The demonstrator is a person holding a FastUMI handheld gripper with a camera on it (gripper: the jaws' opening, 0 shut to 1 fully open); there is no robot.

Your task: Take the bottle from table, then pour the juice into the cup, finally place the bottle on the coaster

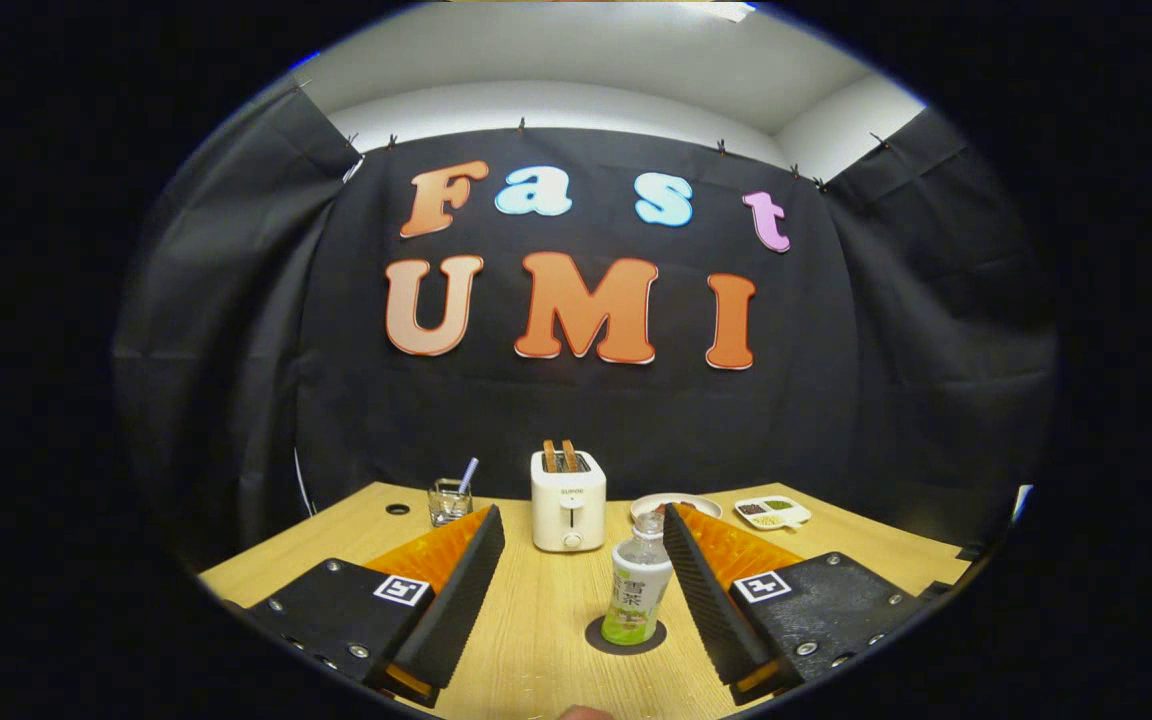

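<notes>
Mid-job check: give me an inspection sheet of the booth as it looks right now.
Surface: wooden table, bare between the fingers.
Job's things: bottle upright on the dark coaster, beside the right finger; glass cup with a straw beyond the left finger.
Clutter: toaster holding toast, plate, divided snack tray.
Grippers: gripper open, fingers spread, neither pressing the bottle.
Cables: thin white cord along the cloth wall.
Surroundings: black cloth walls, white ceiling.

A white toaster point(568, 498) (two slices standing in its slots) sits on the wooden table point(536, 620), a round plate point(674, 503) and a divided snack tray point(773, 512) beside it.
</notes>
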